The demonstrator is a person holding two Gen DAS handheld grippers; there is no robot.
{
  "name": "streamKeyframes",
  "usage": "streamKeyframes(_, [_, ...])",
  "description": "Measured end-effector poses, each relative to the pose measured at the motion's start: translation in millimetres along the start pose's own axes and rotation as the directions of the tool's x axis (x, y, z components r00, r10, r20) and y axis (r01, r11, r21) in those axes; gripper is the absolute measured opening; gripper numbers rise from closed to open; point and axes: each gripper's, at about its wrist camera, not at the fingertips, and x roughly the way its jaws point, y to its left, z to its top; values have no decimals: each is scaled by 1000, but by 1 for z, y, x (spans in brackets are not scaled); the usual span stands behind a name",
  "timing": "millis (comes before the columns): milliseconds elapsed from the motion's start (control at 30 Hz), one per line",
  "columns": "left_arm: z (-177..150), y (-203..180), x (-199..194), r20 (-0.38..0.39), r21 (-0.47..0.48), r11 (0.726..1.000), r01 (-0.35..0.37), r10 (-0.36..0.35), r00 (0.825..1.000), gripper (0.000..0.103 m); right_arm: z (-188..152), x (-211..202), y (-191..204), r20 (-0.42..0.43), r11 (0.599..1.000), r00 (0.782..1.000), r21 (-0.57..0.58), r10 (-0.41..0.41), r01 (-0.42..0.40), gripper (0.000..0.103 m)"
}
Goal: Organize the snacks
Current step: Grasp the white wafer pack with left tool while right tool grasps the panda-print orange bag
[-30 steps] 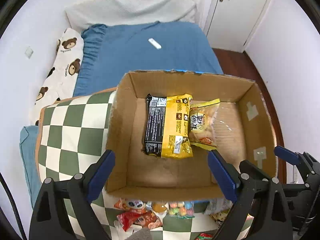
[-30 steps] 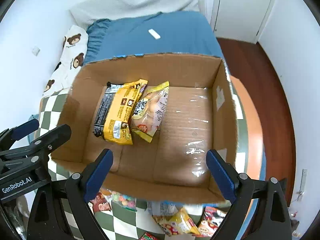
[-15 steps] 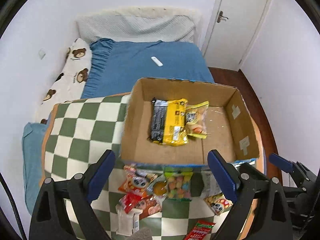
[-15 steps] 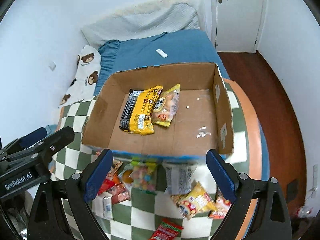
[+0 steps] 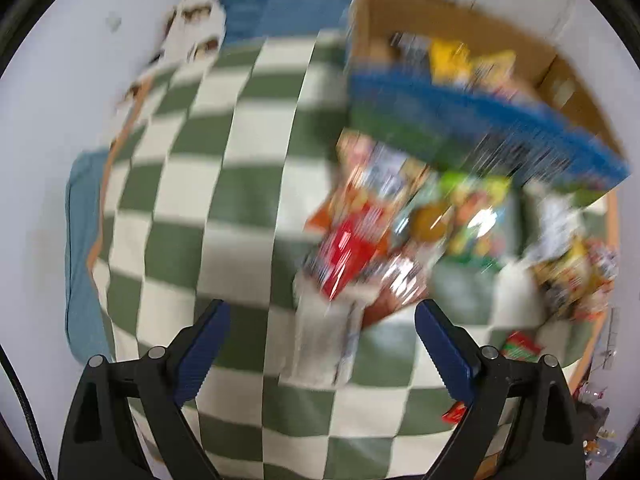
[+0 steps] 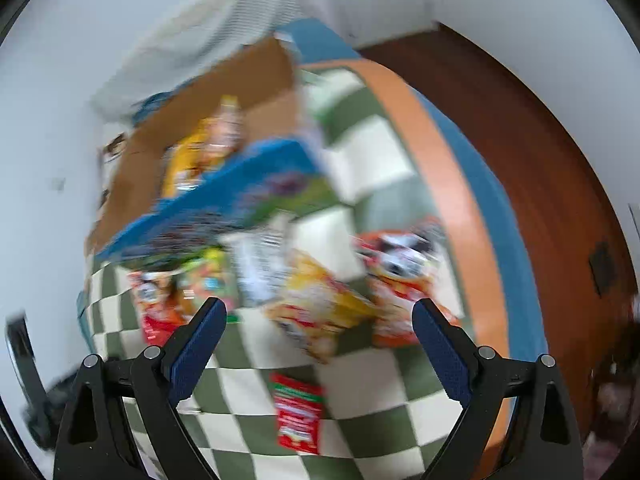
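Both views are motion-blurred. A cardboard box [image 5: 568, 92] with a blue printed front stands on the checkered table [image 5: 224, 184] and holds a yellow-and-black packet [image 5: 452, 56]. Several loose snack packets lie in front of it, among them a red one [image 5: 352, 252] and a white one [image 5: 324, 344]. My left gripper [image 5: 320, 344] is open and empty above the white packet. In the right wrist view the box [image 6: 224, 128] is at upper left. My right gripper [image 6: 318, 340] is open and empty over a yellow packet [image 6: 320, 312], near an orange packet [image 6: 400, 280] and a red packet [image 6: 298, 416].
The table's orange rim [image 6: 452, 184] runs along the right, with wooden floor [image 6: 532, 128] beyond it. A blue bed [image 5: 280, 12] and a bear-print pillow [image 5: 196, 20] lie behind the table. White walls close in on the left.
Both grippers have pulled back from the box and dropped towards the loose packets in front of it. The left view swung left, the right view swung right. Both stay open.
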Motion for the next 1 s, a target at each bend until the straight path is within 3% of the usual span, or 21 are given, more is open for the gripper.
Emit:
streamKeyframes(233, [-25,6,63,-124,-23,999,-45,42,991,94,6,54,-46,-39,991,992,61,-118,120,96])
streamKeyframes(433, [-32,-4,100,-181,33,997,-68,73,981,94,6,102,-52,-93,985,981,-20,-170,169,76])
streamKeyframes(500, [-33,-9,111,-188,45,997,-65,73,980,93,5,113,-49,-103,980,976,-73,-190,183,64])
streamKeyframes(533, [-33,-10,114,-184,42,997,-60,67,981,87,3,117,-48,-107,973,970,-101,-220,209,61])
streamKeyframes(567, [-35,-10,115,-178,30,999,-45,49,983,68,2,117,-49,-104,971,969,-109,-222,211,57])
streamKeyframes(600, [-36,-9,115,-181,16,1000,-25,28,983,57,0,115,-51,-103,972,970,-111,-218,207,56])
streamKeyframes(633, [-38,-8,114,-183,2,1000,-19,19,983,57,-2,113,-54,-107,972,970,-113,-217,205,55])
streamKeyframes(733, [-48,-8,107,-162,-11,1000,-9,7,987,57,-20,105,-67,-133,974,969,-115,-209,195,55])
streamKeyframes(1000, [-103,-12,119,-243,-27,998,55,-60,968,61,-106,105,-78,-242,975,955,-178,-173,132,55])
